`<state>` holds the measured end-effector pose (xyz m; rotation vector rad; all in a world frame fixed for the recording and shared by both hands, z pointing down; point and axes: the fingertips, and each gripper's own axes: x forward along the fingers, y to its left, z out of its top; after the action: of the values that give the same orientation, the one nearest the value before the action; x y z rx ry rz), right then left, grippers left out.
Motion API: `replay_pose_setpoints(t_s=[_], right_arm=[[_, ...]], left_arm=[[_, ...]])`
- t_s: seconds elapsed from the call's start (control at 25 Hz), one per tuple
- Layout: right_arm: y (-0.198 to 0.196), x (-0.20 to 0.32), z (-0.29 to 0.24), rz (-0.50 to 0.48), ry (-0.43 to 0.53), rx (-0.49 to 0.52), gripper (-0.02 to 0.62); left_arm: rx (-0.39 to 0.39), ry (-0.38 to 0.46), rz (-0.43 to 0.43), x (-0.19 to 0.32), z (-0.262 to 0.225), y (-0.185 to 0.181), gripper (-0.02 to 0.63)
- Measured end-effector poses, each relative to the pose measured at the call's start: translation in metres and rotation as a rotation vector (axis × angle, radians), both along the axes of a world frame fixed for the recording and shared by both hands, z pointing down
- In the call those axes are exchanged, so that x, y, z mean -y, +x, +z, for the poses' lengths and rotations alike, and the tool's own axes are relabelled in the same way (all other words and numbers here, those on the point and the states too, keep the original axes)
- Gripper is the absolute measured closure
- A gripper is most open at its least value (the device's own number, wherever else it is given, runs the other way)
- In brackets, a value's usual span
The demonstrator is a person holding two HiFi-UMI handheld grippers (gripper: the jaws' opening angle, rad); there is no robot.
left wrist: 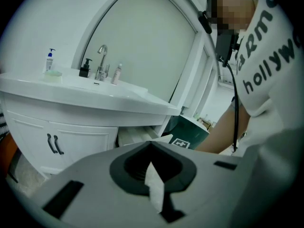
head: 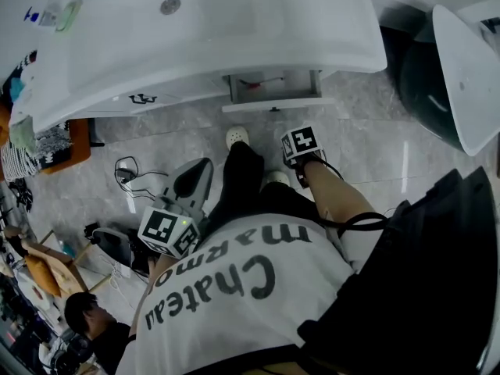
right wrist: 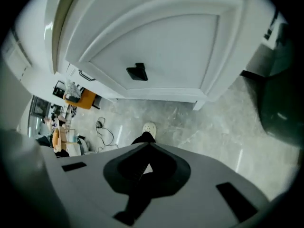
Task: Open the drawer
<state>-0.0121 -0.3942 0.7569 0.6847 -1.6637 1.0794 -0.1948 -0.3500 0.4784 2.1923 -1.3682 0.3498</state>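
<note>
Vanity [head: 195, 45]: white, glossy, curved front edge; basin moulded in, round metal drain.
Floor [head: 375, 139]: grey marble-look tiles, polished, veined.
Shirt [head: 250, 287]: white fabric w/ black lettering, fills the lower head view.
Cupboard doors [left wrist: 71, 144]: white framed panels, two thin black curved pulls side by side.
Drawer [head: 273, 91]: under the countertop, just right of the cupboard doors; pulled out, open box shape, white walls; flat front w/ recessed frame.
L gripper [left wrist: 154, 184]: matte grey plastic body, dark rubbery recess; jaws drawn together, only a thin pale sliver btwn them, nothing clamped; low at the person's left, well apart from the drawer.
R gripper [right wrist: 147, 170]: same grey shell; jaws closed tight, empty; points steeply down at the floor, near the drawer front but not touching.
Shoe [head: 237, 137]: white clog, perforated top, rounded toe.
Tap [left wrist: 101, 63]: chrome, hooked spout, at the basin's back.
Handle [right wrist: 137, 72]: small, black, angular, centred on the drawer front.
</note>
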Motion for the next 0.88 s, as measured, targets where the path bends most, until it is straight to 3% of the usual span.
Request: replay_pose_setpoints(t_s=[0.12,0.36,0.56,0.88], right_arm=[[-0.007,0.001,-0.014,0.057,0.019,0.082,0.588],[-0.021,0.015,-0.083,-0.075,0.184,0.252,0.588],[-0.005,0.037,-0.171,-0.007,0.321,0.441,0.588],[0.046,0.061,-0.340,0.050,0.665,0.634,0.588]], left_arm=[[-0.005,0.011,0.011,-0.002,-0.004,0.008,0.598],[0.015,0.037,0.042,-0.011,-0.015,0.027,0.598],[0.021,0.072,-0.005,-0.007,-0.035,0.030,0.598],[-0.010,0.192,-0.067,-0.014,-0.096,0.039,0.598]])
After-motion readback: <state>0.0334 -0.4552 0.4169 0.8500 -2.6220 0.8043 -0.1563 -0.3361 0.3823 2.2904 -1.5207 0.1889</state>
